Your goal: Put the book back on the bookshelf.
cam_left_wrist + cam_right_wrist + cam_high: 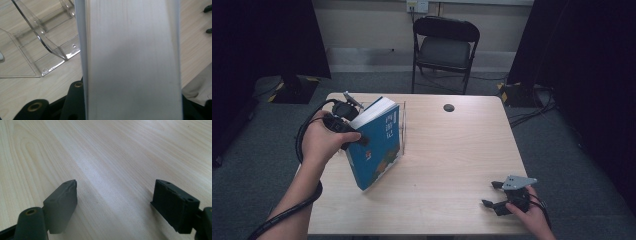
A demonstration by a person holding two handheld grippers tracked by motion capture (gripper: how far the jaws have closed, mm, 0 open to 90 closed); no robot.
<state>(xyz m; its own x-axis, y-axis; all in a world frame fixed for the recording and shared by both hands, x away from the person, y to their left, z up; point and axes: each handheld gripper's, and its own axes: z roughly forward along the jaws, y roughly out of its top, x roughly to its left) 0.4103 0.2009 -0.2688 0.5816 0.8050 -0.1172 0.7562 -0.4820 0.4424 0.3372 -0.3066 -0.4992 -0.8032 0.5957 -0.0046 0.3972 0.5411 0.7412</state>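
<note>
we have the left gripper (pixel 354 134) clenched on the book (pixel 379 145), tilted against the clear stand (pixel 47 47), not yet seated; right gripper (pixel 493 195) released.

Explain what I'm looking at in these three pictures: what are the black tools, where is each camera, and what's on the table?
No machine works here: a person holds a hand-operated two-jaw gripper in each hand. The high view looks down on a wooden table from the person's side. The left gripper is shut on a blue book, held tilted beside a clear acrylic stand. The left gripper view looks along that tool's jaws, so the book's white page edge looms close. The right gripper rests near the table's front right corner; its own view shows the jaws wide apart over bare wood, holding nothing. A folding chair stands beyond the table.
</note>
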